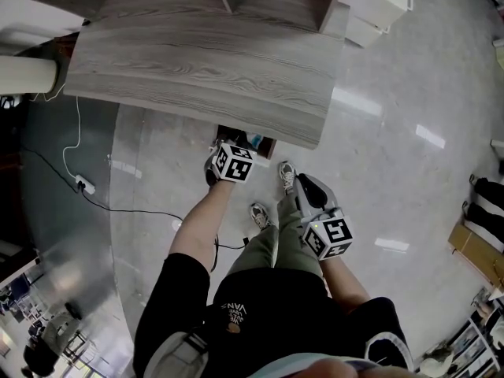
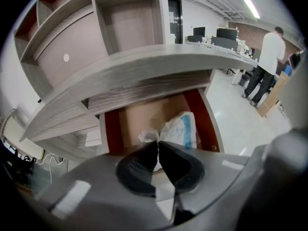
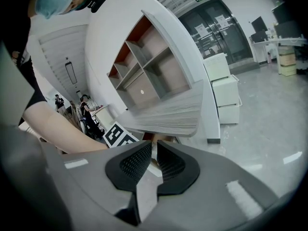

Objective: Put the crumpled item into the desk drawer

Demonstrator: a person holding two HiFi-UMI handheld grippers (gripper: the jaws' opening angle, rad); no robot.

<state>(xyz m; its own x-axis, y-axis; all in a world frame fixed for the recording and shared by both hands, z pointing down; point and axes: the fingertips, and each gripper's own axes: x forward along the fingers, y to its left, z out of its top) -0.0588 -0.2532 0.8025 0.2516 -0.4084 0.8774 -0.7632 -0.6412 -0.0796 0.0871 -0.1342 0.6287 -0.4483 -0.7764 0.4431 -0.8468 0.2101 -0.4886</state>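
– While the left gripper (image 2: 158, 144) reaches in under the worktop (image 2: 144, 66), what does it have hold of?

– Its jaws are pressed together on a twisted corner of the crumpled item (image 2: 180, 129), a white wrapper with blue print. The rest of the wrapper bulges out beyond the tips.

– Where does that put the wrapper?

– Over the open drawer (image 2: 139, 117), between its red-brown sides and nearer the right one. Whether it touches the tan bottom cannot be told.

– And seen from the head view?

– The left gripper (image 1: 236, 150) is just at the front edge of the worktop (image 1: 197, 69). Its marker cube faces up, and the drawer (image 1: 246, 139) shows as a dark gap right below that edge.

– What about the right gripper (image 3: 155, 146)?

– It holds nothing. Its jaws are drawn almost together, with only a thin slit between the pads.

– Where is it?

– From above, the right gripper (image 1: 305, 183) hangs beside the person's leg, apart from the drawer and over the glossy floor (image 1: 378, 148).

– Anything else around?

– A shelf unit (image 2: 120, 23) rises behind the worktop, and a person in a white shirt (image 2: 267, 52) stands well off to the right.
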